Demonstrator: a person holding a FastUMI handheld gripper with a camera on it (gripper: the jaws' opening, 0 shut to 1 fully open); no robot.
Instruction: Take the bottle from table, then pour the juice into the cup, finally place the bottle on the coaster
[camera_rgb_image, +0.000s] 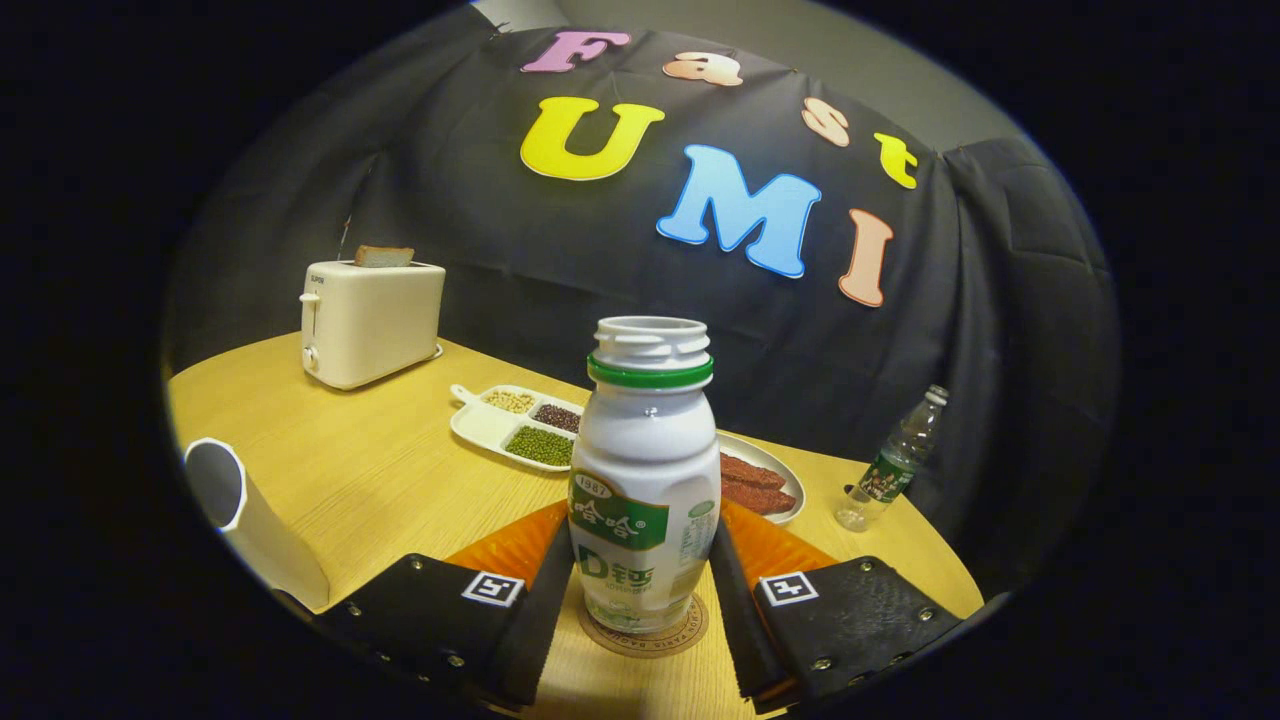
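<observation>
Both fingers of my gripper (640, 590) pressed the light, smooth, squeezable plastic bottle (645, 470) at its label, standing on the coaster (643, 632).

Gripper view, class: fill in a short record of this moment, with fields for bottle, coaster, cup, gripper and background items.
bottle: white bottle, uncapped, upright, between the fingers
coaster: round coaster under the bottle
cup: white cup, left of the fingers
gripper: gripper, fingers flank the bottle; contact unclear
background: toaster, bean tray, clear water bottle
</observation>
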